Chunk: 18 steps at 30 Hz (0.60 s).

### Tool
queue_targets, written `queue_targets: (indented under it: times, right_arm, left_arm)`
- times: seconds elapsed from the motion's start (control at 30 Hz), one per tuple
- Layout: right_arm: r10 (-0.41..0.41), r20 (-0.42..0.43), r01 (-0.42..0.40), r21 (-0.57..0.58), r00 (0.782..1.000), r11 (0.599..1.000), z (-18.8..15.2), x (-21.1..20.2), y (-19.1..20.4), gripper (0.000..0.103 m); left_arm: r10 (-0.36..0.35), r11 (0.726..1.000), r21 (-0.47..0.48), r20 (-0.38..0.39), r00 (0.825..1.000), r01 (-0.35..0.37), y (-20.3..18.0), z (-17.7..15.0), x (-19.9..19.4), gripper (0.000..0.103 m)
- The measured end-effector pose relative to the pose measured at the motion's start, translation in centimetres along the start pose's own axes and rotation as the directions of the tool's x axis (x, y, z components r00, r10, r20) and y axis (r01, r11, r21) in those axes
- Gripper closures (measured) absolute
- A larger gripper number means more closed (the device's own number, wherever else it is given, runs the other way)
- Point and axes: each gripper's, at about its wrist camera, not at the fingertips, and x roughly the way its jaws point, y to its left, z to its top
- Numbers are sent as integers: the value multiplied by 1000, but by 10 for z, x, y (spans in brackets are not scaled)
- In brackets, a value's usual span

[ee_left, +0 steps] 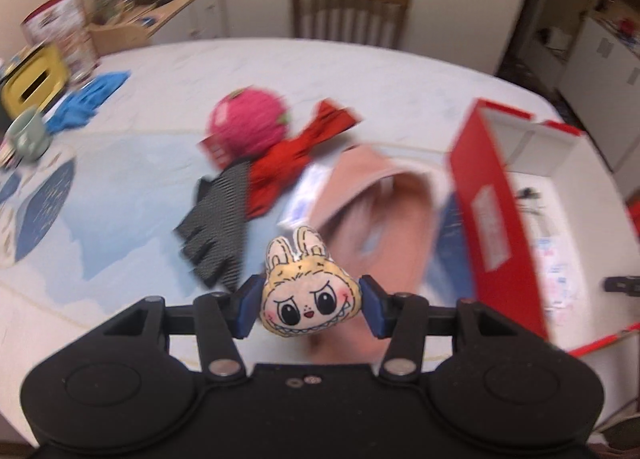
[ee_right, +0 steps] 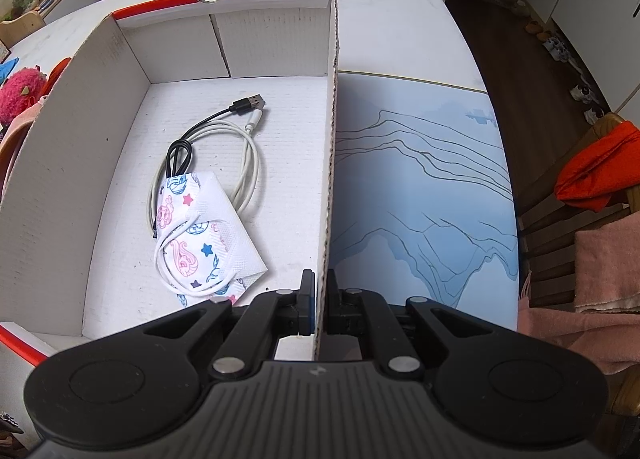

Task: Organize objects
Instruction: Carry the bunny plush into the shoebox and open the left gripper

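Jaws around bunny toy point(ee_left: 310, 297), gloves point(ee_left: 224, 219) beyond

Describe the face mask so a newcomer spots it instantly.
Find the red-and-white cardboard box on the table. On its floor, near the front, lies the face mask, overlapping the coiled cables. It is the only flat white fabric piece printed with cartoon ponies and stars.

Left wrist view: everything beyond the left gripper point(ee_left: 311, 307) is motion-blurred; the pink cloth point(ee_left: 384, 219) ahead is partly hidden behind the plush bunny head point(ee_left: 310, 297), and print on the red box point(ee_left: 496, 211) to the right is unreadable. Right wrist view: the patterned face mask point(ee_right: 204, 235) covers part of the white cable point(ee_right: 244, 163), and the right gripper point(ee_right: 320, 307) hides the mask's near edge.
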Motion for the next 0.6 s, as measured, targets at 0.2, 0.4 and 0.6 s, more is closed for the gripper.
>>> queue_targets:
  times: [0.2,0.4,0.6]
  right_arm:
    - [0,1,0,-1,1000,1000,0,0,0,100]
    - [-1,0,1,-2,1000,1000,1,0,1,100]
    - [1,2,-1,0,1000,1000,0,0,0,100]
  left_arm:
    - [-98,990,105,19,995,95,-43,13,-13,53]
    - [-185,960,222,42,982,171,-87,24,-17,53]
    - [-241,920,326,25,970,220,-134,33,-11,53]
